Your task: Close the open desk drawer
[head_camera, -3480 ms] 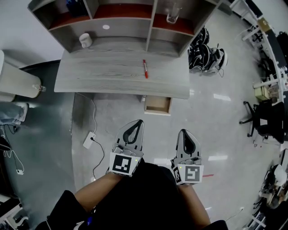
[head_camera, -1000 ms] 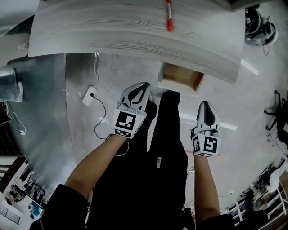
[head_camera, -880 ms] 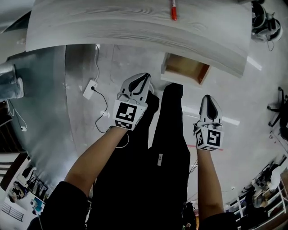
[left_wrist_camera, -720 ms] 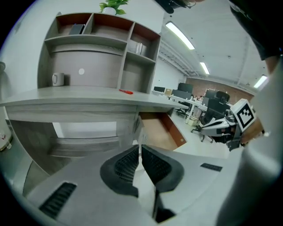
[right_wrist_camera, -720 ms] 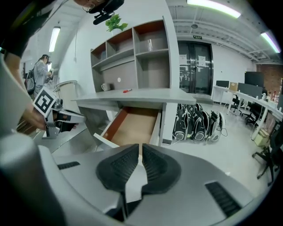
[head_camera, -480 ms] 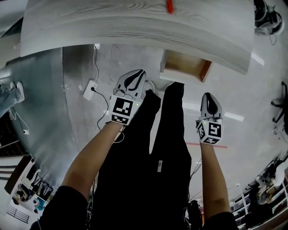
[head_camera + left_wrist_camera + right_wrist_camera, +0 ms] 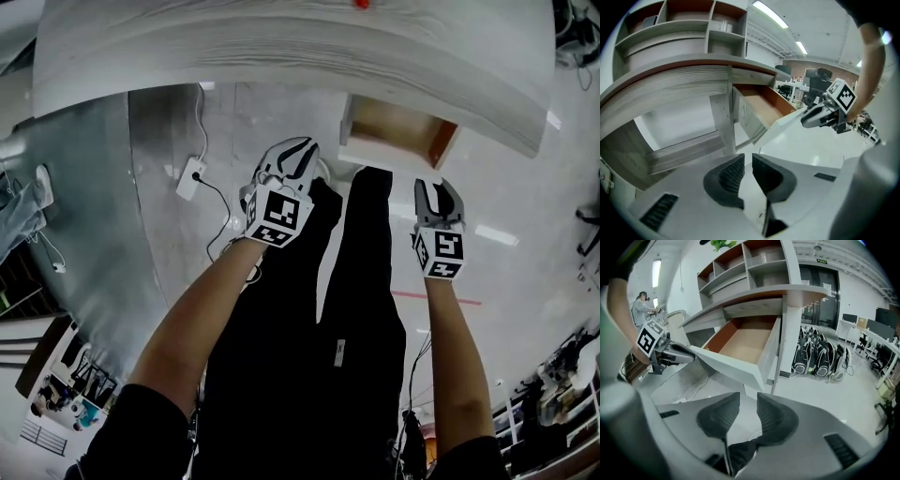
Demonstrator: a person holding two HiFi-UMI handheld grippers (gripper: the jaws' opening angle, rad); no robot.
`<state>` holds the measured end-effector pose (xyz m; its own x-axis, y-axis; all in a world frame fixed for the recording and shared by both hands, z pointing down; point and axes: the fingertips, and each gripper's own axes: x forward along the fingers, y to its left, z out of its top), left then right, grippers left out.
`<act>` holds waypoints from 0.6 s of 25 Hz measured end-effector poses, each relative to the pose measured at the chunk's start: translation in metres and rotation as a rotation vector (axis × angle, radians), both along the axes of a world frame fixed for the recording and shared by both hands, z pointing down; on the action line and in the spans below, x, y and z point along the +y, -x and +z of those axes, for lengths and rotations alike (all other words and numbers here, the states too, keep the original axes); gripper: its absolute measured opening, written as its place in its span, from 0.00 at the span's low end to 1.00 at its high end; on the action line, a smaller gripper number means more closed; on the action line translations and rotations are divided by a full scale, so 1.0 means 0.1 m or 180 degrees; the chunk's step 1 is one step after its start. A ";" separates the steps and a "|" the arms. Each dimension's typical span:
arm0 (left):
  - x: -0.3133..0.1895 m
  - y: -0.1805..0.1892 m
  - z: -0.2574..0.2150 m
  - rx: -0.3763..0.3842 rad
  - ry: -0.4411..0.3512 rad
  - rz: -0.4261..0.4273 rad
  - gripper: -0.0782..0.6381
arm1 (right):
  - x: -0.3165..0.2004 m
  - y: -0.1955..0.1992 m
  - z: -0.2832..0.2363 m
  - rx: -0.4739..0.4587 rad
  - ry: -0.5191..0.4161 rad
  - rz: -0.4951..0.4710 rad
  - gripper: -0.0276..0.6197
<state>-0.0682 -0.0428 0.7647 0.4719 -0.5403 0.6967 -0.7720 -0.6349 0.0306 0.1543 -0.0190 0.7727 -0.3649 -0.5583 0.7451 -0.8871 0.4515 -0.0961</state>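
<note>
While the drawer is pulled out under the table, the left claw is barely parted and the right claw spread, both just opening, empty; the stiff, likely free-sliding front is best pushed centrally.

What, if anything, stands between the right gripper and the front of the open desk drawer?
Nothing visible does. In the right gripper view, only bare floor lies between the right gripper and the pale grey front of the open drawer with its brown wooden inside. Its jaws have just been opening, with nothing between them.
</note>
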 end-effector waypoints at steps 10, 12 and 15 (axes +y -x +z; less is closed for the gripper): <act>-0.12 -0.12 0.16 0.0040 0.0113 0.0048 0.28 | -0.15 0.06 0.02 -0.0021 -0.0041 0.0000 0.24; -0.12 -0.19 0.18 0.0058 0.0128 0.0116 0.28 | -0.14 0.03 0.02 0.0033 -0.0057 0.0015 0.24; -0.14 -0.30 0.18 0.0024 0.0074 0.0246 0.28 | -0.13 -0.03 0.06 0.0098 -0.0053 0.0045 0.26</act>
<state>-0.0387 -0.0565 0.7831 0.5168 -0.4856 0.7050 -0.7204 -0.6916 0.0517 0.1570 -0.0317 0.7783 -0.3339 -0.5755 0.7465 -0.8958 0.4403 -0.0613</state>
